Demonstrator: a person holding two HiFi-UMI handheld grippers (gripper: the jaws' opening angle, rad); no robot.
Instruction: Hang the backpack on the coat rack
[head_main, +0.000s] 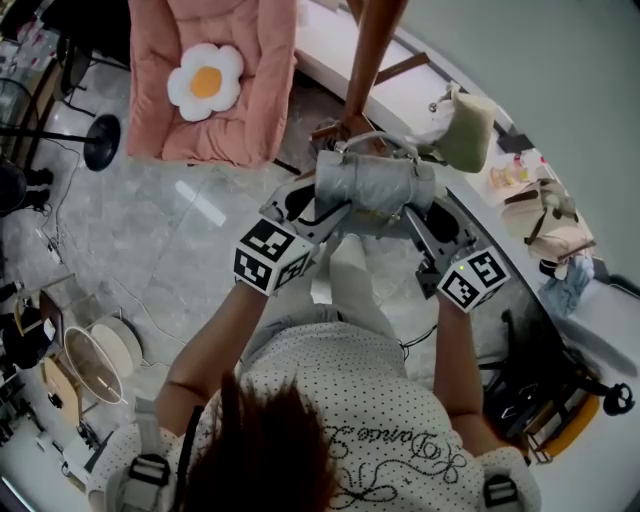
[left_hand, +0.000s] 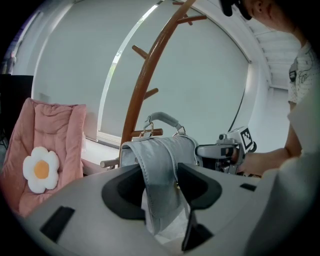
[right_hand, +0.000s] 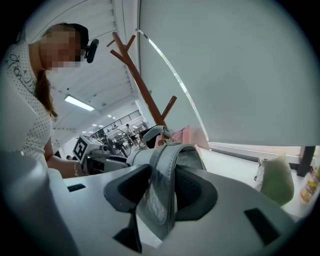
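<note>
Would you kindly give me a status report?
Left gripper, right gripper: both shut on backpack. Backpack not yet on coat rack. Nothing seen in the way.

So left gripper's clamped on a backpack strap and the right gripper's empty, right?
No, not empty: the right gripper view shows the right gripper also shut on a grey strap of the backpack. The left gripper is clamped on a strap, as you said.

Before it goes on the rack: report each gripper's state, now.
Left gripper: closed on the backpack, by a strap.
Right gripper: closed on the backpack, by another strap.
</note>
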